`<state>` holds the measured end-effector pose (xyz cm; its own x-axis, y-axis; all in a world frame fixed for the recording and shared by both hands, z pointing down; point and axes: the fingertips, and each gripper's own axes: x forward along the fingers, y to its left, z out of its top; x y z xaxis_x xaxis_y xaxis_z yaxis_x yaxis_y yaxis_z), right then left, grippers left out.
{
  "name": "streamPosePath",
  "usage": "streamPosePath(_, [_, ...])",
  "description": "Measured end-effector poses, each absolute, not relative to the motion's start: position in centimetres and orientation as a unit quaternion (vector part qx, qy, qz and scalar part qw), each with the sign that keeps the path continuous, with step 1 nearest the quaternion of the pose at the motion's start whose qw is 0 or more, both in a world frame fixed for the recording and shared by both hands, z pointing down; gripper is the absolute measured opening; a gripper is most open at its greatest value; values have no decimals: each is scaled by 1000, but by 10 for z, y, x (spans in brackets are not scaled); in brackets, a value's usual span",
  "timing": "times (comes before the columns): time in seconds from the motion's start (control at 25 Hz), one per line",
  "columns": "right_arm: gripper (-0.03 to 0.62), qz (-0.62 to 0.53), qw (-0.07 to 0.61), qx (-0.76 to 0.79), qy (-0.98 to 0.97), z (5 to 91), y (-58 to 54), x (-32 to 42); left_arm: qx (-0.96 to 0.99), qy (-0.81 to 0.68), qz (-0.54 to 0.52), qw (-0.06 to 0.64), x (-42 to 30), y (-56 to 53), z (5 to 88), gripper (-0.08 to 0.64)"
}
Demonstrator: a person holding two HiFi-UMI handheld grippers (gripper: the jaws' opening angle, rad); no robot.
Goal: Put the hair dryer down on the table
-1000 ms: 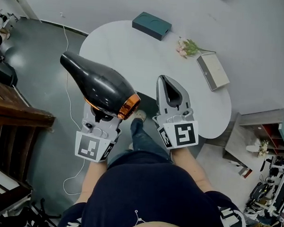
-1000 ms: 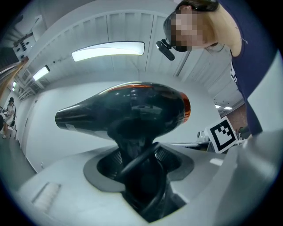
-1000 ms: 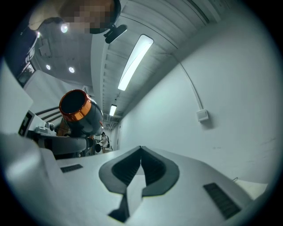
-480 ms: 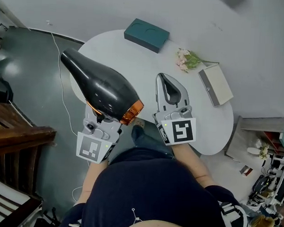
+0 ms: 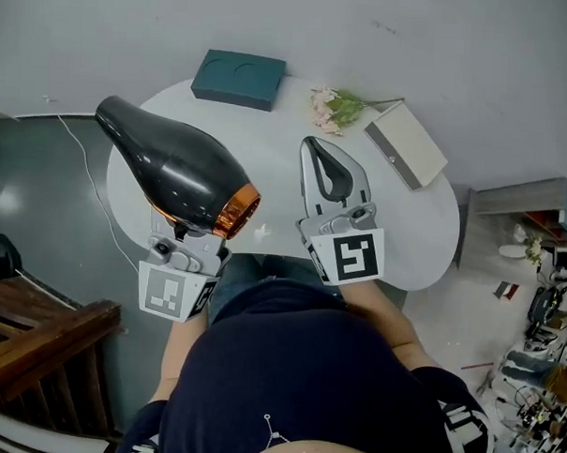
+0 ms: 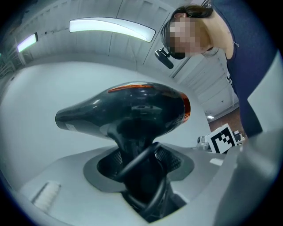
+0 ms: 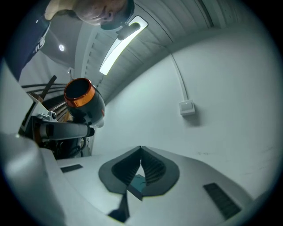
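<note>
A black hair dryer (image 5: pixel 174 164) with a copper ring at its rear is held in the air over the near left edge of the white round table (image 5: pixel 269 136), its nozzle pointing far left. My left gripper (image 5: pixel 185 231) is shut on its handle from below. In the left gripper view the handle and a loop of black cable sit between the jaws (image 6: pixel 139 165), under the dryer's body (image 6: pixel 128 110). My right gripper (image 5: pixel 312 142) hovers over the table's near middle, shut and holding nothing; its tips (image 7: pixel 140 152) meet.
On the table's far side lie a teal box (image 5: pixel 238 78), a small bunch of flowers (image 5: pixel 340 106) and a flat white box (image 5: pixel 406 144). A wooden piece of furniture (image 5: pixel 35 323) stands at the lower left. A white cable (image 5: pixel 84 165) trails on the floor.
The table has drawn nearer in the head view; both grippers now stand over its near edge. The hair dryer stays in the left gripper; the right gripper stays shut.
</note>
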<state>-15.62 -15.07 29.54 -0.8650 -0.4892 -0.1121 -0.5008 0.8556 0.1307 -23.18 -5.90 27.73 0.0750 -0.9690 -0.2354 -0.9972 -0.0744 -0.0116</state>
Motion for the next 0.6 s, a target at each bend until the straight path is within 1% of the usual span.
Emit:
streamPosePath(0.16, [11,76,36,-303,949,295,-161,-137,-742,658,88,95,-229,-79,274,242])
streamPosePath(0.6, [11,62,14,-399,915,297,-175,-117,-809,579,83,66,-223,-122,273,242])
